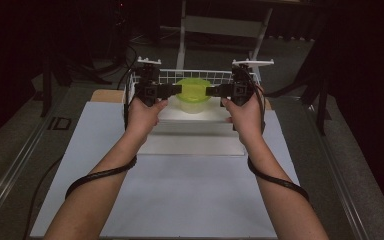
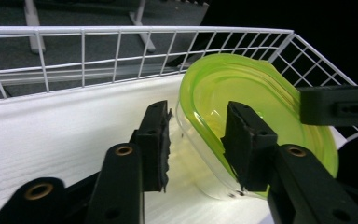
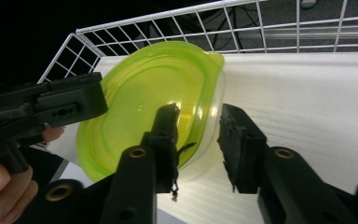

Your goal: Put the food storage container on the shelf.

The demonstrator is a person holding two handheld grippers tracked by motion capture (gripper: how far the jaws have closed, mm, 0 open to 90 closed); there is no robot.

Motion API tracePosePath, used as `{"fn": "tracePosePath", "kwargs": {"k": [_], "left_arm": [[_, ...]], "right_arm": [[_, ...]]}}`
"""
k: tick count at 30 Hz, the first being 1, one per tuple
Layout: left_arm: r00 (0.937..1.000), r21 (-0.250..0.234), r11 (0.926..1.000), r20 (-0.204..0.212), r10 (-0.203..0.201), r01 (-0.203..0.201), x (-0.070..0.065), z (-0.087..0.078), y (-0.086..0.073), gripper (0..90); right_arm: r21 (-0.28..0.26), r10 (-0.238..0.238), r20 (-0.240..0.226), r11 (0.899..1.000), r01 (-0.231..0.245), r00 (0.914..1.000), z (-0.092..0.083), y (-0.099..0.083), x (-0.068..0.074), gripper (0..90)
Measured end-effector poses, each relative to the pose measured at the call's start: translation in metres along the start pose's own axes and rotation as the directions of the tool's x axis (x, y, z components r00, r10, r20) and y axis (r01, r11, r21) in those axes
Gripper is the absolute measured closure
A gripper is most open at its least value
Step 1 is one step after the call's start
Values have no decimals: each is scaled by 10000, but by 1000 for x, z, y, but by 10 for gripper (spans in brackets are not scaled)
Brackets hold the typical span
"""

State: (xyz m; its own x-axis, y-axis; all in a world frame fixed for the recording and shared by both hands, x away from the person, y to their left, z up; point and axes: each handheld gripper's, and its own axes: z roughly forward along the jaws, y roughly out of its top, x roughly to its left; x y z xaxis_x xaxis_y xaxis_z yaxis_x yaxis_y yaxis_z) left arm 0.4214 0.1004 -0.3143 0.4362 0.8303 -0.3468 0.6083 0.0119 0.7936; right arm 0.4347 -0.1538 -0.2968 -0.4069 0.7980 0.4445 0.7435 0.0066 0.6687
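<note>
Here, green-lidded tub [image 1: 193, 95] between both grippers.

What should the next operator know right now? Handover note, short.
Left gripper: open, fingers straddle the near rim of the green-lidded container without pressing.
Right gripper: open, fingers either side of the opposite rim, a gap showing.
Container: lid on, resting on the white floor of the wire basket at the far end of the table.
Done: container placed in the basket, grips released.
Left: draw both grippers back clear of the rim, probably.
</note>
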Motion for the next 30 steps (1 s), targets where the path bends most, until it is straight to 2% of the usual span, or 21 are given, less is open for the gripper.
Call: {"fn": "tracePosePath", "kwargs": {"k": [1,2,4,5,6,9,10,12,14,18,19,21,22,23,24,25,26,27,28,29,30], "left_arm": [[10000,-117,9999,-14,42,-42,0,-1,0,583],[10000,-283,9996,-26,96,-97,0,-2,1,533],[9989,-717,9966,208,418,-402,0,-6,2,466],[9983,-825,9949,-33,575,-576,-1,-8,2,416],[9983,-995,9934,-141,568,-579,-1,-10,2,348],[9998,-1279,9917,138,171,-152,3,-18,2,275],[9998,-1279,9917,138,171,-152,3,-18,2,248],[9995,-1552,9876,167,274,-245,6,-28,-3,231],[9982,-1796,9833,460,389,-301,8,-34,-7,175],[9945,-2343,9706,739,740,-548,5,-47,-22,162],[9945,-2343,9706,739,740,-548,5,-47,-22,147],[9886,-2679,9593,934,1181,-892,-1,-54,-41,145],[9856,-2653,9583,991,1371,-1066,-4,-55,-47,135],[9820,-2820,9516,1044,1575,-1226,-6,-56,-54,81],[9764,-2953,9440,1093,1863,-1471,-8,-57,-61,27],[9733,-2963,9404,1031,2051,-1668,-11,-59,-68,22],[9702,-3259,9282,974,2220,-1797,-14,-60,-78,21],[9670,-3285,9247,969,2356,-1924,-15,-61,-83,21],[9640,-3244,9230,931,2490,-2071,-17,-62,-90,21],[9613,-3371,9176,989,2571,-2107,-19,-62,-97,21],[9570,-3319,9180,1131,2671,-2170,-20,-63,-103,22]], "right_arm": [[-27,14,-120,10000,-15,9999,0,0,0,625],[-47,34,-190,10000,-35,9998,0,-1,0,617],[-166,20,-386,9999,-26,9993,-2,-2,-1,582],[-217,-45,-455,9998,35,9990,-4,-2,0,577],[-249,-108,-423,9996,98,9990,-5,-2,0,568],[-377,-286,-593,9989,264,9978,-9,-4,1,542],[-503,-320,-638,9983,288,9974,-11,-5,2,537],[-637,-461,-643,9971,420,9969,-16,-9,2,534],[-904,-696,-543,9938,645,9961,-22,-14,4,520],[-1050,-1014,-519,9899,955,9935,-28,-25,3,520],[-1130,-1046,-584,9888,975,9928,-29,-30,2,525],[-1117,-1049,-742,9891,962,9917,-29,-39,1,552],[-1099,-1014,-832,9897,920,9914,-28,-44,0,574],[-1043,-931,-949,9911,831,9911,-26,-48,-1,612],[-970,-873,-1009,9923,775,9911,-24,-53,-1,720],[-880,-935,-867,9924,858,9918,-21,-57,-1,767],[-727,-1038,-788,9925,981,9915,-17,-61,-1,850],[-699,-1092,-753,9921,1040,9912,-14,-65,0,898],[-744,-1124,-697,9914,1072,9912,-12,-66,1,898],[-733,-1178,-686,9909,1128,9907,-9,-67,2,899],[-688,-1159,-755,9915,1107,9904,-7,-68,3,899]]}}
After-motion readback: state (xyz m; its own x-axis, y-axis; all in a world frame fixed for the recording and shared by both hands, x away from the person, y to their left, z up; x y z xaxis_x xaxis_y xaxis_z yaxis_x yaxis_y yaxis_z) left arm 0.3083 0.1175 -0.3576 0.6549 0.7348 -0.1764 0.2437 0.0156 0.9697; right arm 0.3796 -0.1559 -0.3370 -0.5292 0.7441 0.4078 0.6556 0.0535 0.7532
